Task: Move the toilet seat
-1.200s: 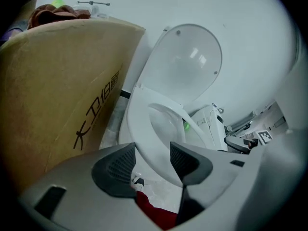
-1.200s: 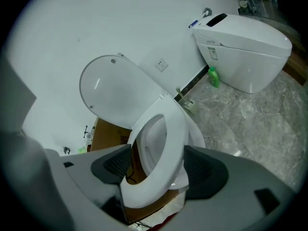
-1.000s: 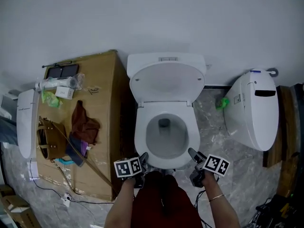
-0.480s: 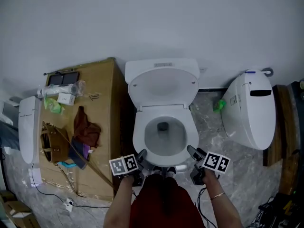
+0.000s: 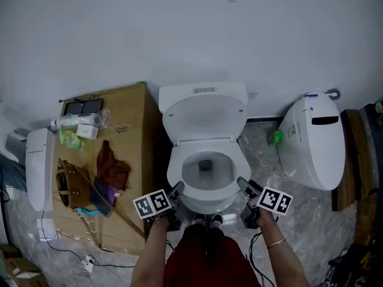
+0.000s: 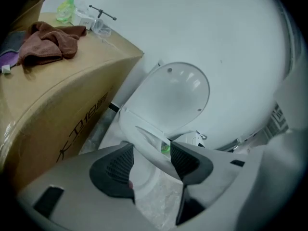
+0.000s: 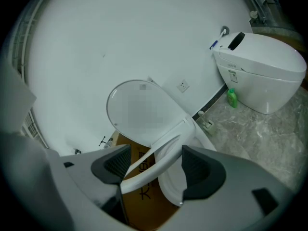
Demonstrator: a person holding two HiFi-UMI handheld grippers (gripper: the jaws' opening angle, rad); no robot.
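A white toilet stands against the wall with its lid (image 5: 206,115) raised and the seat ring (image 5: 172,167) around the bowl. My left gripper (image 5: 177,189) is at the front left of the ring and my right gripper (image 5: 242,184) at the front right. In the left gripper view the seat edge (image 6: 144,136) runs between the open jaws of the left gripper (image 6: 151,160), with a gap at one pad. In the right gripper view the seat edge (image 7: 159,160) crosses between the right gripper (image 7: 156,165), whose jaws stand wide. The lid (image 7: 139,112) rises behind.
A large cardboard box (image 5: 128,136) stands left of the toilet, carrying a brown cloth (image 5: 111,169), a bag (image 5: 69,184) and small items. A second white toilet (image 5: 314,142) stands at the right, a green bottle (image 5: 274,138) beside it. The floor is marble tile.
The head view has tilted, so the toilet sits lower in the frame. Both grippers stay at the front corners of the bowl, a little closer to the ring.
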